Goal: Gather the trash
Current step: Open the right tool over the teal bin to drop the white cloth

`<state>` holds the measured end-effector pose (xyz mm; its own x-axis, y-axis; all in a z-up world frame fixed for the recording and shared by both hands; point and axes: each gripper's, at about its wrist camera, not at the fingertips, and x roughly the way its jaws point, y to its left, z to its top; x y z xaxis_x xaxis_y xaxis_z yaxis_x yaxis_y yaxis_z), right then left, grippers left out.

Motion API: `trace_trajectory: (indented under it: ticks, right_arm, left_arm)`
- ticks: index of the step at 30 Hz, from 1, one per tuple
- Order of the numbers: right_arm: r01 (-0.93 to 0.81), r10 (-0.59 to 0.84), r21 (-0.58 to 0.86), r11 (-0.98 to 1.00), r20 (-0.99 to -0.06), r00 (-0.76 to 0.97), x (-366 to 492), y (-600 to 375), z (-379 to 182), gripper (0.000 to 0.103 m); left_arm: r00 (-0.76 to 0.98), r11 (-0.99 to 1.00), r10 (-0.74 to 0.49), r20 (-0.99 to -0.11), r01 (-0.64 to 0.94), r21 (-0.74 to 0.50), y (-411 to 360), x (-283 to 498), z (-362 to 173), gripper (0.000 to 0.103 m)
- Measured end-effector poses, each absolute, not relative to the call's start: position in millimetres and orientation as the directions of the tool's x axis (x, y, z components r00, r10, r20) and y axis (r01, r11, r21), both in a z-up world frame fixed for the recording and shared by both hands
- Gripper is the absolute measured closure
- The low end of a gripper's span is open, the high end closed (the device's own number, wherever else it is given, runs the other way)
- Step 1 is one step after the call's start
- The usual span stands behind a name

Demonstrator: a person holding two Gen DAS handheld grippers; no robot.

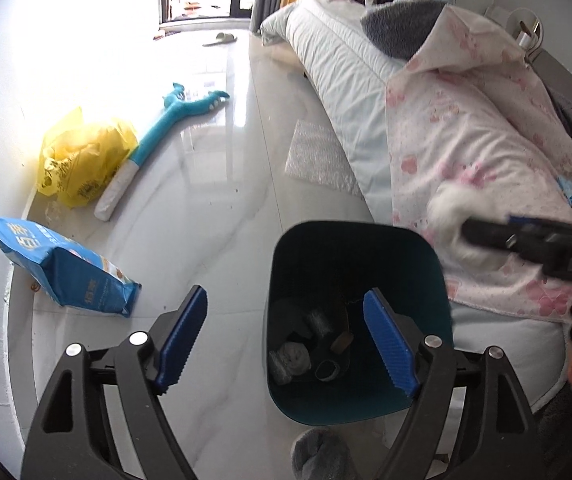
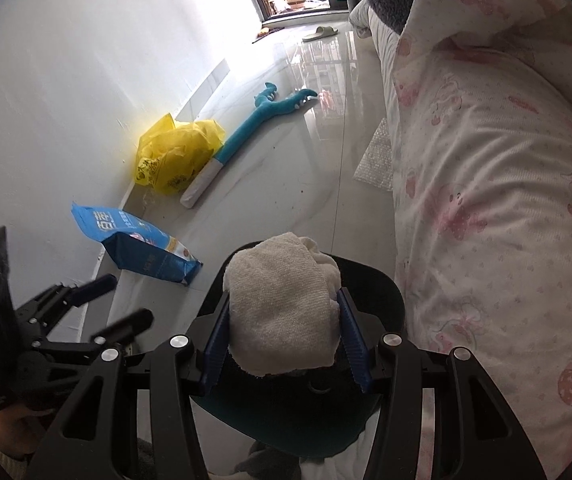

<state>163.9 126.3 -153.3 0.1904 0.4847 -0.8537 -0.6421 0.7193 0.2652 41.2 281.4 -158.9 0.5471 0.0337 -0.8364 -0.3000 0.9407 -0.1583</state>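
Right wrist view: the right gripper (image 2: 284, 336) clenches a wadded cream towel (image 2: 282, 312) directly above the dark bin (image 2: 382, 292) beside the bed (image 2: 486, 200). Lower it inside the rim before letting go (my judgement). The left gripper (image 1: 286, 340) is released, empty. The bin (image 1: 426, 264) holds a few small scraps.

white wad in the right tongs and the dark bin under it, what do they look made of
Cream-white wad: looks like terry cloth or thick paper towel, with a looped, ribbed nap and soft folds; matte. Dark teal bin: probably moulded plastic, with smooth walls, rounded corners and a faint sheen.
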Motion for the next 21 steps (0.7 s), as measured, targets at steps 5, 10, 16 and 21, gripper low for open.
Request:
trace_trajectory:
  ticks: [5, 10, 16, 21]
  right_arm:
    - [-0.648, 0.417, 0.233, 0.725, -0.897, 0.145, 160, 138, -181, 0.051]
    - [-0.660, 0.344, 0.194, 0.725, -0.933, 0.103, 155, 144, -208, 0.050]
    - [-0.690, 0.278, 0.157, 0.706, -0.958, 0.066, 146, 148, -224, 0.050]
    - [-0.701, 0.241, 0.147, 0.698, -0.970, 0.037, 142, 151, -232, 0.046]
  left_arm:
    - [0.616, 0.940, 0.070, -0.785, -0.305, -0.156, 288, 32, -132, 0.020]
    - [0.685, 0.944, 0.085, -0.724, -0.288, -0.161, 285, 24, -106, 0.020]
    - [0.743, 0.950, 0.117, -0.659, -0.277, -0.144, 281, 21, -81, 0.020]
    - [0.779, 0.956, 0.130, -0.613, -0.262, -0.131, 274, 17, -63, 0.020]
